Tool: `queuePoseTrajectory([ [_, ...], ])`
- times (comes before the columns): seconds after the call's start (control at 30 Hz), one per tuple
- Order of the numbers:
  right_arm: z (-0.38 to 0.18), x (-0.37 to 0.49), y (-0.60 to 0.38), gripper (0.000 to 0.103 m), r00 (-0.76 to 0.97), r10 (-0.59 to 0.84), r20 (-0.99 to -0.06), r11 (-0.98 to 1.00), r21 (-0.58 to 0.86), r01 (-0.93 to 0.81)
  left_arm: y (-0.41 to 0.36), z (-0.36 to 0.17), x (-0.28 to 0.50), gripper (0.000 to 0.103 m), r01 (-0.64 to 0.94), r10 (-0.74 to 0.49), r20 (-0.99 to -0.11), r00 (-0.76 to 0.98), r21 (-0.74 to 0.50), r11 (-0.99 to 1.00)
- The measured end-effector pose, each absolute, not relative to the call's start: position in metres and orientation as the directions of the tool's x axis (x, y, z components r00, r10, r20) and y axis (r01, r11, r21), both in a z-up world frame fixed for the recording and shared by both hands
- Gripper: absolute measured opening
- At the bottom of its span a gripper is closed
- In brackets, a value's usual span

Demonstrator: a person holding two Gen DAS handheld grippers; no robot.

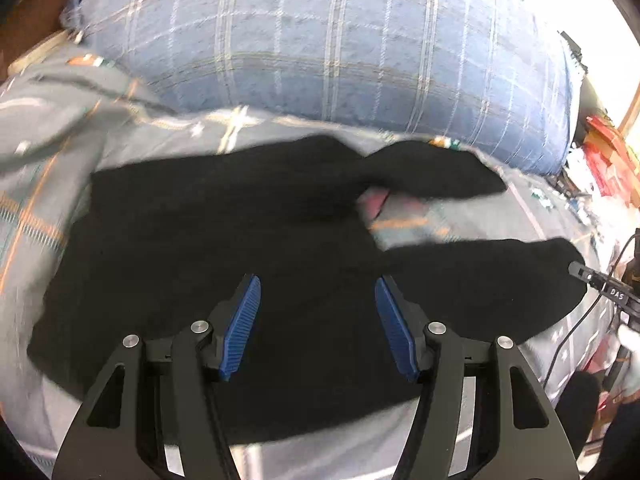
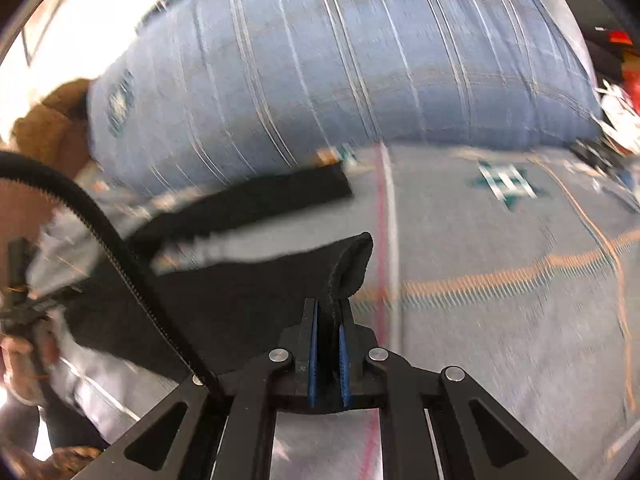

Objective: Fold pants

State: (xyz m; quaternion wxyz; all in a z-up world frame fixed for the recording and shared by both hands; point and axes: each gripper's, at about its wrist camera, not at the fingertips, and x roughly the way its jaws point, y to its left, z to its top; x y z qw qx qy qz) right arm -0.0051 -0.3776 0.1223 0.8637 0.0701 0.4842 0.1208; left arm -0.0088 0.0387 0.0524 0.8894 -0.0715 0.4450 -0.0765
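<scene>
The black pants [image 1: 224,264] lie spread on a grey patterned bedsheet [image 1: 48,184], just in front of a big blue plaid pillow [image 1: 320,52] that fills the far side of the bed. Measured from that pillow, the waist end lies toward the left and the 2 legs run off to the right, with a strip of sheet showing between them.

The left claw [image 1: 318,298] hangs above the middle of the pants, on the near side from the pillow. Its 2 blue pads [image 1: 242,328] stand well apart, with nothing between them; whether they touch the cloth below cannot be told.

The right claw [image 2: 329,316] is pressed together and pinches the cuff of 1 pant leg [image 2: 348,264]. A fold of the black cloth stands up between its pads, and the leg trails away to the left toward the rest of the garment [image 2: 224,300]. The other leg [image 2: 280,188] lies flat closer to the pillow, free of either claw.

A black cable [image 2: 100,224] curves across the left of the right wrist view, and beyond it a hand [image 2: 24,356] holds the other tool.
</scene>
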Motion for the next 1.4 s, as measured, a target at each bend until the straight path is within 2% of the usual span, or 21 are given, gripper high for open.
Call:
queuePoseTrajectory([
  [0.13, 0.089, -0.005, -0.366, 0.008, 0.401, 0.194, -0.895, 0.979, 0.153, -0.133, 0.05, 0.021, -0.02, 0.06, 0.031, -0.166, -0.825, 0.54, -0.177, 0.984],
  [0.27, 0.098, -0.005, -0.372, 0.014, 0.398, 0.17, -0.902, 0.985, 0.147, -0.086, 0.047, 0.02, -0.031, 0.06, 0.065, -0.156, -0.807, 0.569, -0.144, 0.987],
  [0.37, 0.117, -0.006, -0.368, 0.017, 0.446, 0.186, -0.875, 0.982, 0.147, -0.121, 0.055, 0.029, -0.026, 0.06, 0.095, -0.233, -0.789, 0.568, -0.219, 0.971],
  [0.43, 0.131, -0.002, -0.361, 0.021, 0.497, 0.219, -0.84, 0.974, 0.162, -0.155, 0.063, 0.039, -0.021, 0.06, 0.088, -0.24, -0.776, 0.583, -0.233, 0.968],
  [0.5, 0.141, 0.009, -0.353, 0.042, 0.535, 0.266, -0.802, 0.963, 0.197, -0.183, 0.075, 0.049, -0.012, 0.06, 0.076, -0.236, -0.766, 0.598, -0.239, 0.968],
  [0.57, 0.143, 0.027, -0.344, 0.048, 0.555, 0.298, -0.777, 0.954, 0.221, -0.202, 0.088, 0.056, -0.001, 0.066, 0.057, -0.236, -0.77, 0.592, -0.252, 0.966],
  [0.67, 0.144, 0.057, -0.328, 0.048, 0.548, 0.35, -0.76, 0.935, 0.247, -0.255, 0.107, 0.062, 0.025, 0.067, 0.047, -0.255, -0.779, 0.572, -0.28, 0.959],
  [0.8, 0.143, 0.104, -0.297, 0.048, 0.522, 0.414, -0.746, 0.89, 0.211, -0.404, 0.116, 0.063, 0.066, 0.067, 0.109, -0.21, -0.819, 0.534, -0.18, 0.978],
  [0.9, 0.136, 0.139, -0.275, 0.048, 0.486, 0.407, -0.774, 0.862, 0.149, -0.485, 0.118, 0.055, 0.095, 0.067, 0.186, -0.191, -0.851, 0.49, -0.112, 0.976],
  [1.1, 0.101, 0.21, -0.239, 0.048, 0.382, 0.348, -0.856, 0.794, 0.052, -0.606, 0.128, 0.042, 0.14, 0.067, 0.27, -0.229, -0.869, 0.438, -0.116, 0.956],
  [1.4, 0.064, 0.248, -0.216, 0.055, 0.265, 0.303, -0.916, 0.694, 0.021, -0.72, 0.122, 0.017, 0.181, 0.067, 0.418, -0.235, -0.902, 0.361, -0.069, 0.906],
])
